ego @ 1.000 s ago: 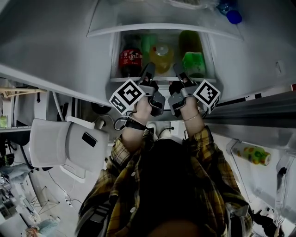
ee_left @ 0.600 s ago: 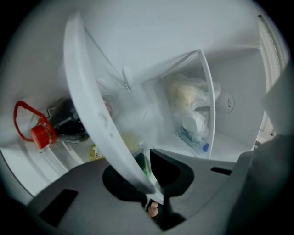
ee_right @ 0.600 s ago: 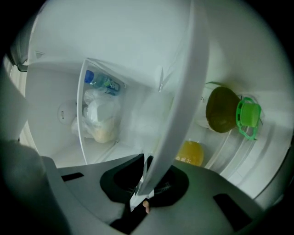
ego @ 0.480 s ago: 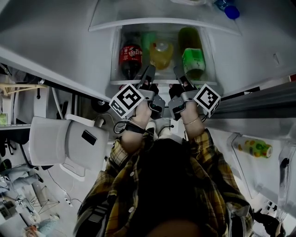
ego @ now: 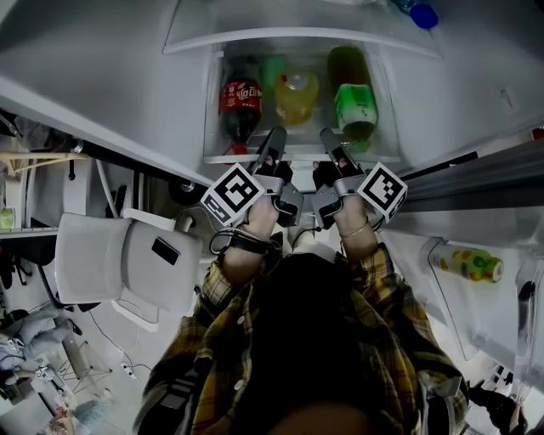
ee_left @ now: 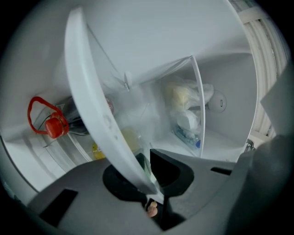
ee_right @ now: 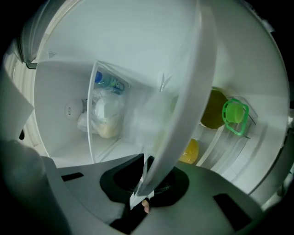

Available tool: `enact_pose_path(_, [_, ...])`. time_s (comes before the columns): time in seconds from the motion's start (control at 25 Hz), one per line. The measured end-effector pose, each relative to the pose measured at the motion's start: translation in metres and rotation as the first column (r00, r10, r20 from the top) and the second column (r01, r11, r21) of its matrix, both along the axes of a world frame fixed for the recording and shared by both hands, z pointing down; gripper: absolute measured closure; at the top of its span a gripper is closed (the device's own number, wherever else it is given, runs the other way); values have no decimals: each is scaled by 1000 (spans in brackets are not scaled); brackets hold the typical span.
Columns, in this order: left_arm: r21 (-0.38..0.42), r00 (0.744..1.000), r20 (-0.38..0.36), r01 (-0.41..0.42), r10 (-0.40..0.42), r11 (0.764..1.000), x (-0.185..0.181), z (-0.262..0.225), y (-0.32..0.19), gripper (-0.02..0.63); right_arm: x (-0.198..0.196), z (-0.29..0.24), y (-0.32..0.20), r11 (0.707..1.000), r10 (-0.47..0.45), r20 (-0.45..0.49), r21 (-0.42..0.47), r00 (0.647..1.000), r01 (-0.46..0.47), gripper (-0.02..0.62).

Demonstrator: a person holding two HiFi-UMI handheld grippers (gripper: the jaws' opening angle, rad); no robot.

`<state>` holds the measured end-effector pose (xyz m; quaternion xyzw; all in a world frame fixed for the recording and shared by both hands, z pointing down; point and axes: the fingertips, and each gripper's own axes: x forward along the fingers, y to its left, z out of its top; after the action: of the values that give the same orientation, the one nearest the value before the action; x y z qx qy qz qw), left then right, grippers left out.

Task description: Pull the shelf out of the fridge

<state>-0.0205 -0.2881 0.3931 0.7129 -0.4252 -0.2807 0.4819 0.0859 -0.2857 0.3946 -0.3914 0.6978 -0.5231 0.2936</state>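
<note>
The fridge shelf [ego: 223, 158] is a glass plate with a white front rim, and it carries a red cola bottle [ego: 240, 104], a yellow bottle [ego: 296, 95] and a green bottle [ego: 355, 106]. My left gripper [ego: 276, 138] and right gripper [ego: 328, 139] reach side by side onto that rim. In the left gripper view the shelf rim [ee_left: 94, 105] runs down between the jaws, and the left gripper [ee_left: 148, 178] is shut on it. In the right gripper view the shelf rim [ee_right: 186, 105] likewise ends in the right gripper [ee_right: 145, 179], clamped.
An upper glass shelf [ego: 297, 36] hangs above, with a blue bottle cap [ego: 422, 15] at top right. The open fridge door on the right holds a bottle [ego: 466, 263] in its bin. A white chair [ego: 119, 263] stands at the left. Bagged food [ee_left: 188, 114] lies behind a clear divider.
Both grippers have come a little toward the person with the shelf rim, and the bottles show further out of the fridge opening.
</note>
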Motion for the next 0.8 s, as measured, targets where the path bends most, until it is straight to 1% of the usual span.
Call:
enact_pose_path(0.2, [11,1000,-10,-1,1,1000,0,0,10,555,-1,-4,9,1000,-8,6,27,1000,7,551])
enact_pose_path(0.52, [41,999,-36,3,-1,999,3,-4,24,555,2,-6,24,998,-9,-9,57,1000,9,549])
enact_pose_path(0.8, [60,999,-48,4,-1,998,3,-7,44,555,2,-9,45,998,-4,-4,70,1000,4,549])
